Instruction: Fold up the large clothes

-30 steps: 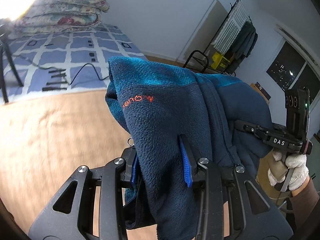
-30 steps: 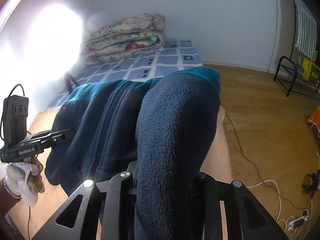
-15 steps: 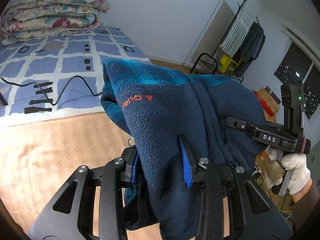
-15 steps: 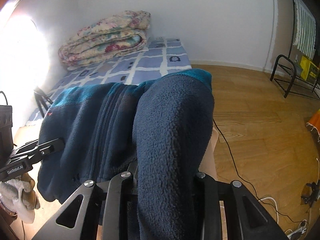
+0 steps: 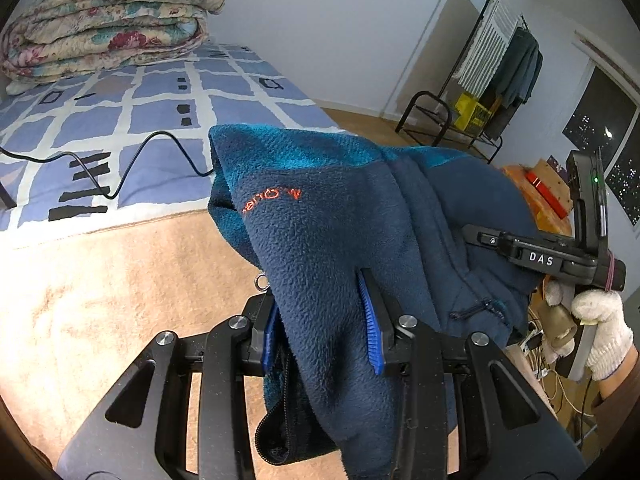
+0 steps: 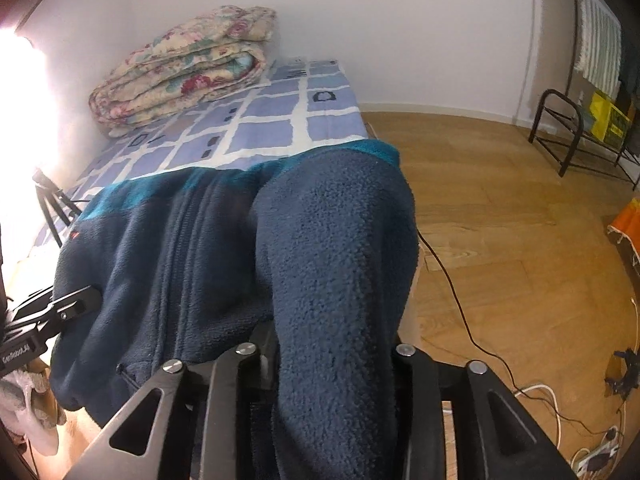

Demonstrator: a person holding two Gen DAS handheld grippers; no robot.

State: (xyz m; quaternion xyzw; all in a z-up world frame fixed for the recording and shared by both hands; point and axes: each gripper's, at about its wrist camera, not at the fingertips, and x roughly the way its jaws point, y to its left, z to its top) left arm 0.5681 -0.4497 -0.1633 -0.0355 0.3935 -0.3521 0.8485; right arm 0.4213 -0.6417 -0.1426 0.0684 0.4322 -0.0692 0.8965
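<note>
A navy fleece jacket [image 5: 332, 240] with a teal yoke and an orange chest logo hangs in the air between both grippers. My left gripper [image 5: 324, 328] is shut on one edge of it, blue pads pressing the fabric. My right gripper [image 6: 328, 352] is shut on the other edge, its fingertips hidden under the fleece [image 6: 344, 260]. The right gripper's body [image 5: 540, 258] shows at the right of the left wrist view, held by a white-gloved hand. The left gripper's body [image 6: 44, 316] shows at the left of the right wrist view.
A beige blanket [image 5: 100, 280] covers the near end of the bed below the jacket. Beyond it lie a blue checked sheet [image 5: 120, 120] with a black cable and a folded floral quilt [image 5: 104, 20]. A wooden floor [image 6: 500, 220], cables and a black rack [image 6: 580, 136] are at right.
Both grippers have carried the jacket forward over the beige blanket toward the checked sheet and quilt. The grip on the jacket is unchanged.
</note>
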